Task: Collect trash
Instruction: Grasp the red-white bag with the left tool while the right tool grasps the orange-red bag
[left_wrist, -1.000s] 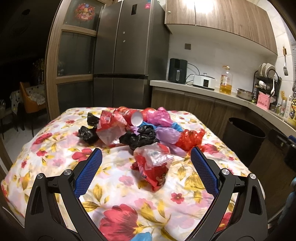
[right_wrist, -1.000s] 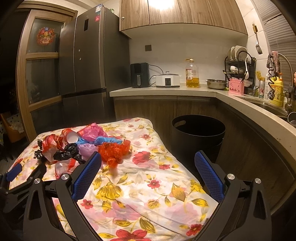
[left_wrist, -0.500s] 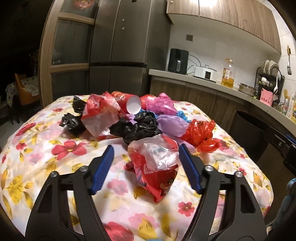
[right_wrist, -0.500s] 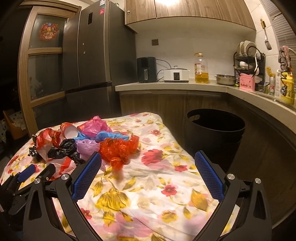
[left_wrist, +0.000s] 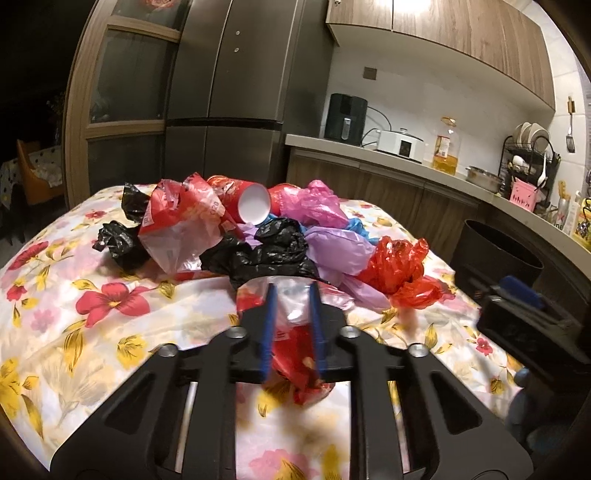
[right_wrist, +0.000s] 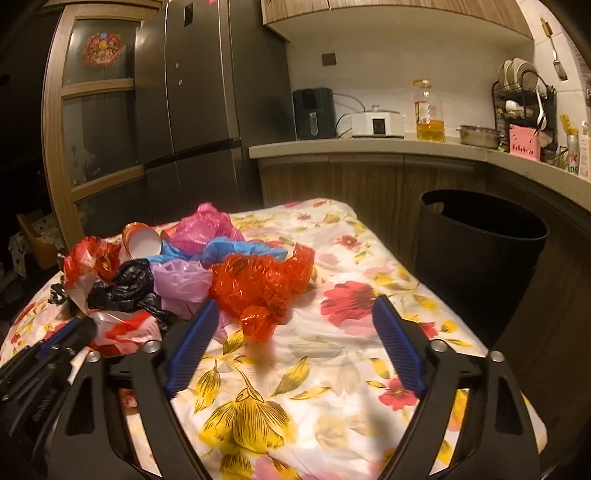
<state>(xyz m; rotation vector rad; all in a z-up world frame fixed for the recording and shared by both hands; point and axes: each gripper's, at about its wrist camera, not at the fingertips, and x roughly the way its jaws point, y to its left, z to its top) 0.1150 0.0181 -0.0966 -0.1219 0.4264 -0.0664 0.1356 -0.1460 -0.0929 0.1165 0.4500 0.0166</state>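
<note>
The left gripper has just been closing and is now clenched on the crumpled red-and-clear plastic bag at the pile's six o'clock edge. The right gripper has been narrowing, yet stands released, nothing between its pads; the crumpled red cellophane bag lies at its twelve o'clock. The round black plastic bin waits at two o'clock.

Risk: the thin film may slip or tear on lifting, and could drag the neighbouring black bag.

Legible writing: none; the bag's print is blurred.

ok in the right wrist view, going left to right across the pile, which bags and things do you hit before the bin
red and white bag → black bag → lilac bag → red crinkly bag → bare flowered cloth → black bin
</note>
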